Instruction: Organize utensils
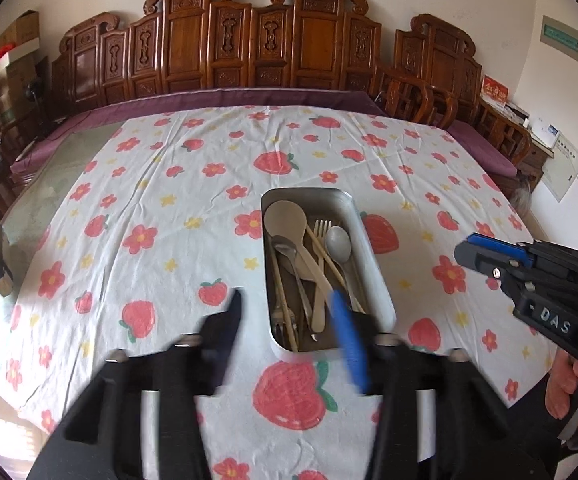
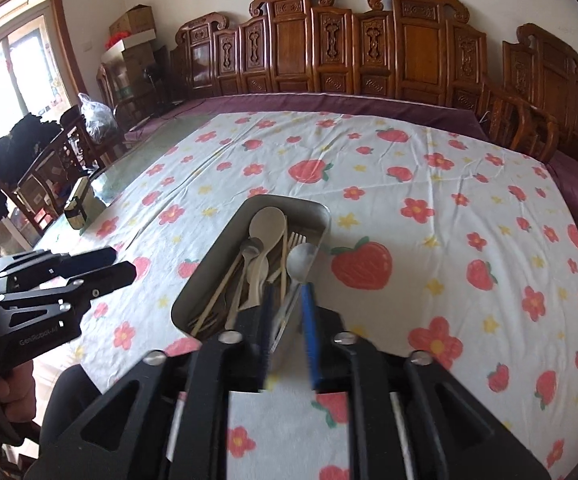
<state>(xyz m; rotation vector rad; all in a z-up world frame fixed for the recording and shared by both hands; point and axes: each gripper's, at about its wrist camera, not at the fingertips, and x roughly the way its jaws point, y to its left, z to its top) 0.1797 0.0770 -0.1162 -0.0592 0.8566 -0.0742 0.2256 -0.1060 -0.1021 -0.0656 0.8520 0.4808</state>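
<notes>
Status: collection appears complete. All visible utensils lie inside the metal tray (image 1: 373,276), which sits lower centre of the left wrist view on the strawberry-print tablecloth (image 1: 161,184). No loose utensil shows on the cloth in either view.

Contents: a pale wooden spoon (image 1: 289,220), a fork (image 1: 322,229), a metal spoon (image 1: 338,243), a darker metal spoon (image 1: 285,245) and chopsticks (image 1: 327,258), all overlapping — not sorted by kind. Whether sorting is required, I cannot tell.

Orientation: the tray's long axis runs from the bottom of the frame toward the top. The utensils lie roughly along it, bowls and tines toward the top, handles toward the bottom edge.

Grippers: the left gripper (image 1: 289,320) stands released, jaws spread, nothing between them, over the tray's near end. The right gripper (image 2: 287,312) is parted and empty — also just at the tray's near end.

Judgement: little or nothing remains beyond withdrawal.
</notes>
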